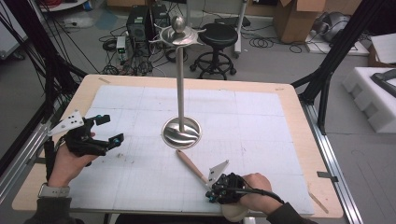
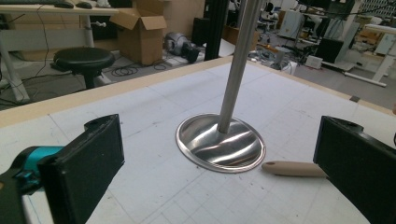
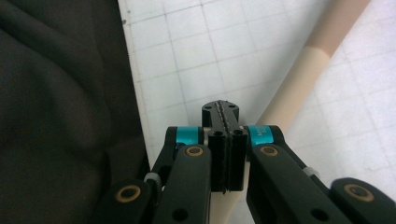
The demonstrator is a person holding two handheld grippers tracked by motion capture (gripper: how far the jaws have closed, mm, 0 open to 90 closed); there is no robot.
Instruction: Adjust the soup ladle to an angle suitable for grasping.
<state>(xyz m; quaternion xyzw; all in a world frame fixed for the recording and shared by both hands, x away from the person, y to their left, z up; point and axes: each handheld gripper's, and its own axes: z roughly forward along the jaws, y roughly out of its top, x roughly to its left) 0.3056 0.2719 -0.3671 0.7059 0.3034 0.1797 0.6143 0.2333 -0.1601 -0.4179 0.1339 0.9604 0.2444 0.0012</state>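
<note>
A polished steel stand (image 1: 181, 132) with a round dished base stood mid-bench (image 1: 289, 100); a smooth wooden stick (image 1: 190, 165) lay beside it. The left hand-held gripper (image 1: 106, 129) gaped wide; the right hand-held gripper (image 3: 225, 116) was pressed closed, empty.

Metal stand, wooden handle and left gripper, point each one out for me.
metal stand (image 1: 181, 132), high view, on its round base.
wooden handle (image 2: 292, 169), left gripper view, on its bare middle.
left gripper (image 1: 107, 129), high view, midway between its open fingertips.
</note>
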